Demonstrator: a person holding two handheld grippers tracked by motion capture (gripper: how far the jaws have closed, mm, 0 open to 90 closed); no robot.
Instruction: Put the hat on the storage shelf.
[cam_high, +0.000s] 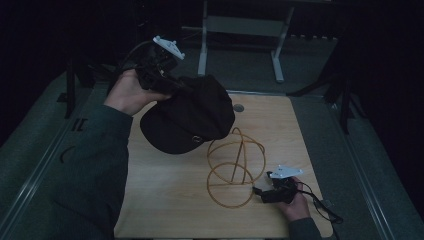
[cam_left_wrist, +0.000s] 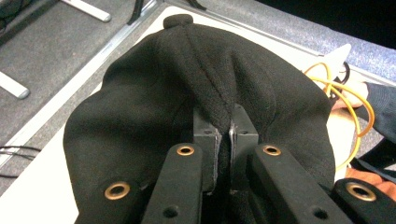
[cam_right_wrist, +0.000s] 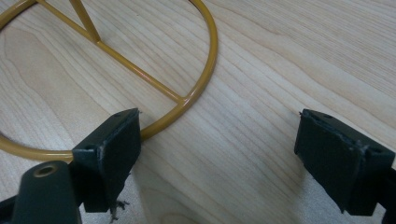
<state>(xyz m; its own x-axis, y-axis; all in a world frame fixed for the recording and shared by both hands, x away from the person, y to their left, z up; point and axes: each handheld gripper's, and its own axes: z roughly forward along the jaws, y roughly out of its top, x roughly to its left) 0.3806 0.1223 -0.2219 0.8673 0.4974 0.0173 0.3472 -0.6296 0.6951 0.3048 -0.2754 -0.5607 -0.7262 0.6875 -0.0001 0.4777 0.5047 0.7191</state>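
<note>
A black fabric cap (cam_high: 192, 117) hangs tilted above the left part of the wooden table (cam_high: 170, 200). My left gripper (cam_high: 182, 89) is shut on it from the far left. In the left gripper view the pads (cam_left_wrist: 205, 135) pinch a fold of the cap (cam_left_wrist: 154, 88) along its seam. A yellow wire stand (cam_high: 235, 167) made of rings and bars stands on the table just right of the cap. My right gripper (cam_high: 259, 192) rests low at the stand's right side. Its jaws (cam_right_wrist: 219, 154) are open and empty, with the left pad right beside the stand's base ring (cam_right_wrist: 196, 84).
A small round metal grommet (cam_high: 238, 107) sits in the tabletop behind the cap. A grey desk frame (cam_high: 240, 30) stands on the floor beyond the table. Dark stands flank the table's far corners. A cable (cam_high: 325, 210) trails from the right gripper near the table's right edge.
</note>
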